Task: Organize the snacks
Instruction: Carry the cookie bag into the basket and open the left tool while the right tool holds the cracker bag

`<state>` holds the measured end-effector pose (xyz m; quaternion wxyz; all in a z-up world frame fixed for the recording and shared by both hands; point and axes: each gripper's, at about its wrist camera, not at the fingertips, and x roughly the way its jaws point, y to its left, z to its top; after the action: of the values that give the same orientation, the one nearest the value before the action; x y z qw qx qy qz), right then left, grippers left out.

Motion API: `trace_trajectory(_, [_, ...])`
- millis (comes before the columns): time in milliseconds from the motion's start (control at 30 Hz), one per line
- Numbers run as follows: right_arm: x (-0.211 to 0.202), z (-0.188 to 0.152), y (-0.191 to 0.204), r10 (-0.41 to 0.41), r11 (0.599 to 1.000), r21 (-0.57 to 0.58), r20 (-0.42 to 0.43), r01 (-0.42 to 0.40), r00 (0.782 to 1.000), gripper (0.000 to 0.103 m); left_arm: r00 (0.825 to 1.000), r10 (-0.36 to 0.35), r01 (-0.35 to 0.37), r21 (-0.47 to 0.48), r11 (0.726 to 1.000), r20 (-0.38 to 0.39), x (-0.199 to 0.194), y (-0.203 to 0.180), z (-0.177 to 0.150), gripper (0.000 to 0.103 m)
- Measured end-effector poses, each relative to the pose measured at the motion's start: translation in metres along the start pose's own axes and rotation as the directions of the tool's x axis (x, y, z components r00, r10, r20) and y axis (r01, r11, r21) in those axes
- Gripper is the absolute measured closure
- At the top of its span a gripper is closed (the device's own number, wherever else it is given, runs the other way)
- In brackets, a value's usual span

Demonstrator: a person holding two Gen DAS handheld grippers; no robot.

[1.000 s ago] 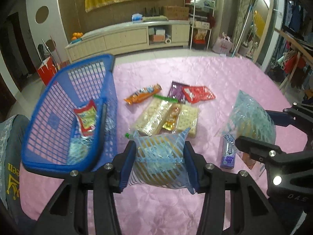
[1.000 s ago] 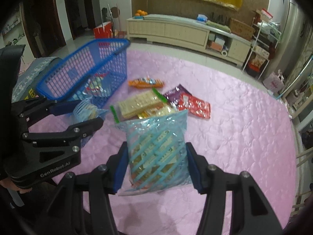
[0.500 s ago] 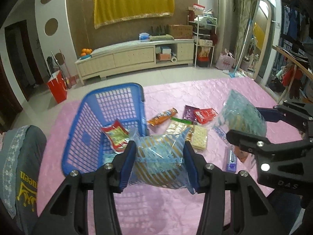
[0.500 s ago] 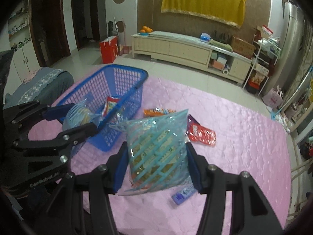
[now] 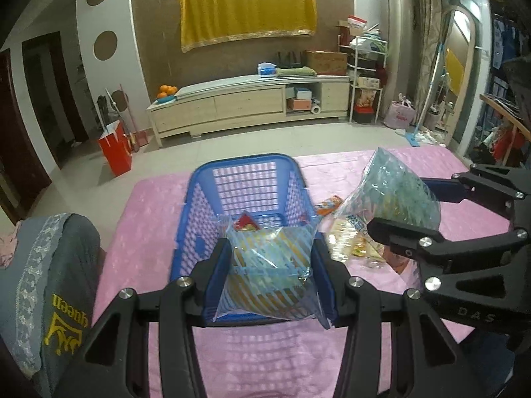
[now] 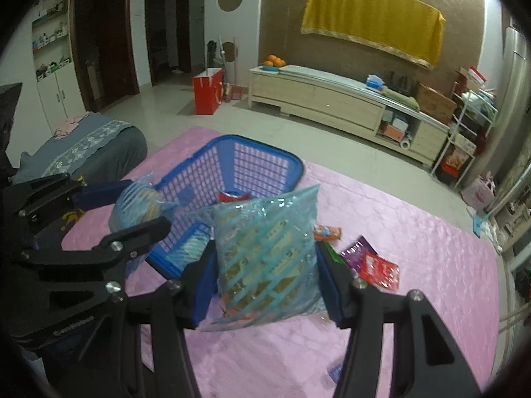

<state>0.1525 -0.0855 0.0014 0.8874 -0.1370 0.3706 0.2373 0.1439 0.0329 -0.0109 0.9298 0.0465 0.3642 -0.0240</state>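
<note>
My left gripper [image 5: 270, 278] is shut on a blue-striped cracker bag [image 5: 270, 282], held above the near rim of the blue basket [image 5: 245, 165]. A red snack packet [image 5: 245, 223] lies inside the basket. My right gripper [image 6: 268, 275] is shut on a second blue-striped bag [image 6: 268, 255], held above the pink bed just right of the basket [image 6: 265, 156]. The right gripper and its bag [image 5: 395, 192] show at the right of the left wrist view; the left gripper's bag [image 6: 139, 199] shows at the left of the right wrist view.
Loose snacks lie on the pink bedcover [image 6: 415, 248]: an orange packet [image 6: 327, 232], a purple packet [image 6: 356, 250], a red packet [image 6: 380, 270]. A grey pillow [image 5: 43, 265] lies left of the basket. A TV cabinet [image 5: 249, 102] stands beyond the bed.
Both grippers have risen and swung left with their bags. The left bag went from above the bedcover to over the basket. The right bag came up beside the basket.
</note>
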Motion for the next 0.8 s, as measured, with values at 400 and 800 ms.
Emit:
trace_trajectory(400, [0.046,0.019,0.023,0.019,1.000,-0.021,-0.050,-0.020,0.999,0.043,0.997,-0.004,0.002,-0.032,0.999,-0.071,0.036,0.044,0.001,0.057])
trace_trajectory(800, [0.071,0.020,0.029,0.017,0.999,-0.029,-0.104,-0.020,0.994,0.043,0.994,0.003,-0.010,-0.061,0.998,-0.112,0.068,0.061,-0.011,0.048])
